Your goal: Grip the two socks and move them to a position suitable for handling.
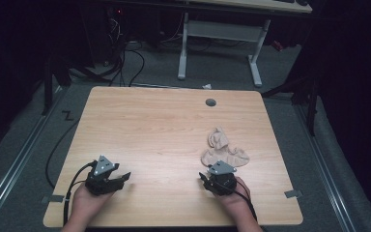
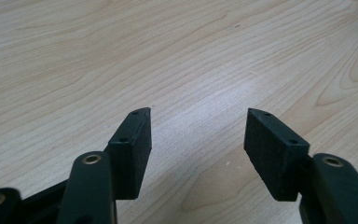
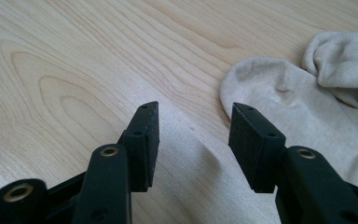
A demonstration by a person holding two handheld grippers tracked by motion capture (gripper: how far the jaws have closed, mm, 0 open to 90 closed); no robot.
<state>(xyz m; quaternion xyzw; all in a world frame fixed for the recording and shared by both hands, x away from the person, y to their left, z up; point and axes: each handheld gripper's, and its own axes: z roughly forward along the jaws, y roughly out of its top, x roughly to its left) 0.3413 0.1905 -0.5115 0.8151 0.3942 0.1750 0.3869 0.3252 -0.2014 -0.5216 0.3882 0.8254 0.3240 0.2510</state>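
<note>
Crumpled beige socks [image 1: 223, 148] lie on the right half of the wooden table [image 1: 149, 125]. My right gripper [image 1: 204, 178] rests near the front edge, just in front of the socks, open with bare wood between its jaws. In the right gripper view the socks [image 3: 317, 98] spread to the right of and beyond the right gripper [image 3: 195, 108], close to the right fingertip but apart from it. At the front left my left gripper [image 1: 125, 177] is held low over the table, pointing right. In the left gripper view the left gripper [image 2: 199, 112] is open over empty wood.
A grey round grommet [image 1: 210, 102] sits near the table's far edge. Beyond the table, a white-legged desk [image 1: 220, 31] and cables [image 1: 121, 58] occupy the dark floor. A hand [image 1: 89, 205] holds each gripper at the near edge.
</note>
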